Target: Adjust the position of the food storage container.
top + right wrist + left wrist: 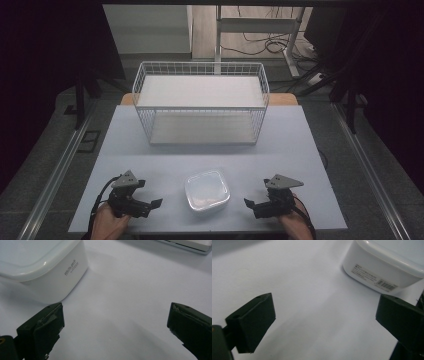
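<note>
A white lidded plastic container [207, 190] sits on the table near the front edge, between my two grippers. My left gripper [150, 206] rests to its left, open, with nothing between its jaws. In the left gripper view the container [382, 268] lies ahead at the upper right, showing a barcode label. My right gripper [252, 206] is to the container's right, open and empty. The right gripper view has the container [45, 267] at the upper left, close to the left jaw. A white wire basket [201, 102] with two flat shelves stands at the back of the table.
The pale table top [280, 150] has free room between the basket and the container. Dark floor, metal rails [60, 165] and a desk frame with cables [260, 42] surround the table.
</note>
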`<state>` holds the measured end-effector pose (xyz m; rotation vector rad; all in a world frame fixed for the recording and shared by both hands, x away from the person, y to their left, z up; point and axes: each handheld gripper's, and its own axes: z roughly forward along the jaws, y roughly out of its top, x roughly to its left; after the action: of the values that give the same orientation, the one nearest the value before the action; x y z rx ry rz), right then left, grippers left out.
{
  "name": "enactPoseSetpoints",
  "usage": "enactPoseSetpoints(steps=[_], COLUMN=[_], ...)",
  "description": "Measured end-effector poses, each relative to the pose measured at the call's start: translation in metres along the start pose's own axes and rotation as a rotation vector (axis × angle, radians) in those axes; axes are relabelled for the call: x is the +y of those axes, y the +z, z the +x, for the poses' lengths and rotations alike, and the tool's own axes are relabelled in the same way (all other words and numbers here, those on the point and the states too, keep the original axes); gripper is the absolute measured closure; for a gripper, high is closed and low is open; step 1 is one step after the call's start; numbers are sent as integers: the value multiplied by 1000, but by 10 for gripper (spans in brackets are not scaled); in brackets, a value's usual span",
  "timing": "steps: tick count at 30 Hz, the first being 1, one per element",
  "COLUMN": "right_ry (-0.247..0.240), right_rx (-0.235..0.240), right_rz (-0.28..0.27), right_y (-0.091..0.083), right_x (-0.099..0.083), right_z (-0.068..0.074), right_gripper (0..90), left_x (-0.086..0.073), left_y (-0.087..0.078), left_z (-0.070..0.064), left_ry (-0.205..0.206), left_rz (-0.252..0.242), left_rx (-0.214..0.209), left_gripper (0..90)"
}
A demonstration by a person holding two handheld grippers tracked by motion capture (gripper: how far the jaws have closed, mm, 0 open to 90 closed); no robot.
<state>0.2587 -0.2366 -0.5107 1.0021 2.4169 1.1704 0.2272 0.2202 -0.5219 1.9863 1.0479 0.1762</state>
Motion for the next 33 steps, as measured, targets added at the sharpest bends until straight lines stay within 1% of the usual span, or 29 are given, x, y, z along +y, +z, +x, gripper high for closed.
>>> enactPoseSetpoints(steps=[1,3,4,5,6,7,8,9,10,11,12,13,14,16,17,18,21,22,23,24,25,26,27,28,29,30,31,32,33], right_ry=[1,11,19,31,31,41,52,52,58,61,61,60,58,65,65,73,75,75,84,87,95,95,93,98,103,107,107,104,97], right_rx=[-7,-25,-24,-27,-27,-26,-39,-39,-64,-74,-74,-79,-90,-80,-80,-57,-51,-51,-37,-19,-3,-3,11,16,19,18,18,24,38], right_rz=[-7,-29,-39,-42,-42,-41,-38,-38,-30,-29,-29,-26,-16,-10,-10,-9,1,1,11,14,18,18,12,7,-3,-2,-2,-3,5], right_y=[-1,-2,-2,-1,-1,0,1,1,3,3,3,3,3,3,3,2,1,1,1,1,1,1,1,0,-1,-1,-1,-1,0], right_x=[0,0,0,0,0,0,0,0,0,1,1,1,1,1,1,1,2,2,3,4,5,5,6,8,12,13,13,14,15], right_z=[0,-1,-2,-3,-3,-4,-4,-4,-4,-4,-4,-4,-5,-6,-6,-6,-7,-7,-7,-8,-8,-8,-8,-7,-6,-5,-5,-5,-4], right_gripper=[9,9,7,3,3,0,0,0,0,0,0,0,0,0,0,0,0,0,0,1,9,9,22,39,94,122,122,175,271], left_x=[0,-1,-1,-2,-2,-3,-3,-3,-4,-4,-4,-3,-3,-2,-2,-1,1,1,3,4,5,5,5,6,7,8,8,9,9], left_y=[0,0,0,1,1,1,2,2,2,2,2,2,3,4,4,5,7,7,9,10,11,11,11,12,14,15,15,17,18], left_z=[1,2,2,2,2,3,5,5,5,5,5,4,3,0,0,-4,-10,-10,-12,-14,-16,-16,-19,-23,-27,-29,-29,-32,-33], left_ry=[3,27,27,51,51,58,56,56,52,52,53,56,67,85,85,95,96,96,81,79,81,81,87,101,115,120,120,129,136], left_rz=[-20,-39,-39,-43,-43,-42,-40,-40,-43,-43,-46,-48,-50,-45,-45,-40,-25,-25,-25,-24,-21,-21,-15,-3,4,11,11,21,29], left_rx=[0,28,28,69,69,85,93,93,92,92,93,93,92,99,99,103,99,99,67,50,46,46,51,58,45,33,33,20,18], left_gripper=[21,16,9,4,1,1,0,0,0,0,0,0,0,0,0,0,0,0,0,1,17,39,39,70,148,182,225,225,270])
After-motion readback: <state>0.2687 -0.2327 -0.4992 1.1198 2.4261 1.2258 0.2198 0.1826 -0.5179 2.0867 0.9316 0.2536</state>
